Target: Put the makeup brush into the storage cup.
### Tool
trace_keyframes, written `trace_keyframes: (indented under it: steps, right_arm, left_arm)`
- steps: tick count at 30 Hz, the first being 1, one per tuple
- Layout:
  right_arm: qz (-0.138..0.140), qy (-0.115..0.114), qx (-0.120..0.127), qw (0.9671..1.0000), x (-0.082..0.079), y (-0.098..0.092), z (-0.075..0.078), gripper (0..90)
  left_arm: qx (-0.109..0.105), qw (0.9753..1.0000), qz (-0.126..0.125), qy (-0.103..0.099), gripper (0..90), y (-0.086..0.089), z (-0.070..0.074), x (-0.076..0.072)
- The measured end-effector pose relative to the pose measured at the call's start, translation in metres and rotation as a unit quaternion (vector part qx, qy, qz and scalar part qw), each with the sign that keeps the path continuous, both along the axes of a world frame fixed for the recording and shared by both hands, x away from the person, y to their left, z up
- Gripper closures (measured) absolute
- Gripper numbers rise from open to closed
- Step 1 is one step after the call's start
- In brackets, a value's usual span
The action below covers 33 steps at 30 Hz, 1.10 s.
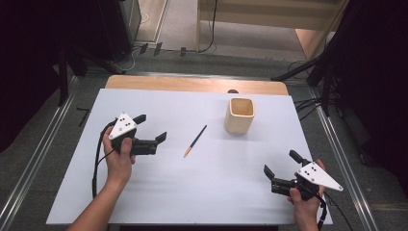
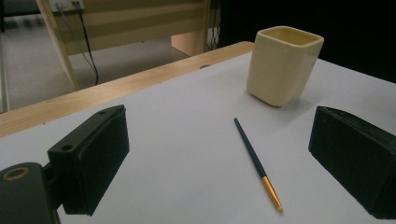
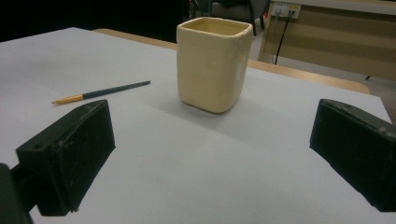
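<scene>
The left claw is held above the white bench on its left side, jaws wide apart and empty, pointed toward the centre. In the left gripper view the two black pads frame the brush, which lies ahead of them, near but untouched.

At the centre the brush lies flat on the bench surface, a thin dark handle with an orange-gold end that points toward the person's side. It is free of both claws and rests apart from the cup.

To its right, toward the far edge, the cream square cup stands upright and, as far as its mouth shows, empty.

The right claw is held near the front right corner, jaws likewise spread and holding nothing, well apart from the cup.

Assessment: the work appears to be picking up the brush, probably to place it in the cup. No grasp is yet made; approach, closure, lift and placement all remain.

The high view gives the full layout and both hands. The left gripper view shows the brush lying obliquely between its jaws' line of sight. The right gripper view shows the cup dead ahead with the brush off to its left.
</scene>
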State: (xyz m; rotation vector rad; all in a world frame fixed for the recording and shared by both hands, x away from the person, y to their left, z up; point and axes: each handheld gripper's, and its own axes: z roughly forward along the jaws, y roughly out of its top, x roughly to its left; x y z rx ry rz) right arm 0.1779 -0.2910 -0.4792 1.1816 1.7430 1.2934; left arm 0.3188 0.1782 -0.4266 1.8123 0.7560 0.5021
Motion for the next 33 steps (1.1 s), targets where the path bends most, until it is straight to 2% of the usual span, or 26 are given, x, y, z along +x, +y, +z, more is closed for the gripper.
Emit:
trace_keyframes:
  steps: [13, 19, 23, 25, 28, 33]
  right_arm:
    - [0.004, 0.001, -0.005, 1.0, 0.0, 0.003, -0.001, 0.3]
    - [0.004, 0.002, -0.008, 1.0, 0.0, 0.003, -0.002, 0.3]
    - [0.005, 0.002, -0.008, 1.0, 0.001, 0.003, -0.003, 0.3]
    - [0.006, 0.004, -0.008, 0.9999, 0.001, 0.004, -0.003, 0.3]
    - [0.007, 0.003, -0.009, 0.9999, 0.001, 0.004, -0.003, 0.3]
    - [0.007, 0.004, -0.01, 0.9999, 0.001, 0.003, -0.003, 0.3]
  left_arm:
    - [0.029, 0.9988, -0.03, 0.023, 5.3, -0.031, 0.003, 0.021]
    - [0.05, 0.9968, -0.045, 0.042, 5.4, -0.046, 0.004, 0.031]
    - [0.056, 0.996, -0.051, 0.049, 5.6, -0.055, 0.007, 0.037]
    - [0.068, 0.9948, -0.054, 0.054, 6.1, -0.061, 0.01, 0.042]
    - [0.075, 0.9941, -0.055, 0.057, 6.1, -0.066, 0.011, 0.045]
    - [0.1, 0.9906, -0.06, 0.072, 6.1, -0.078, 0.01, 0.054]
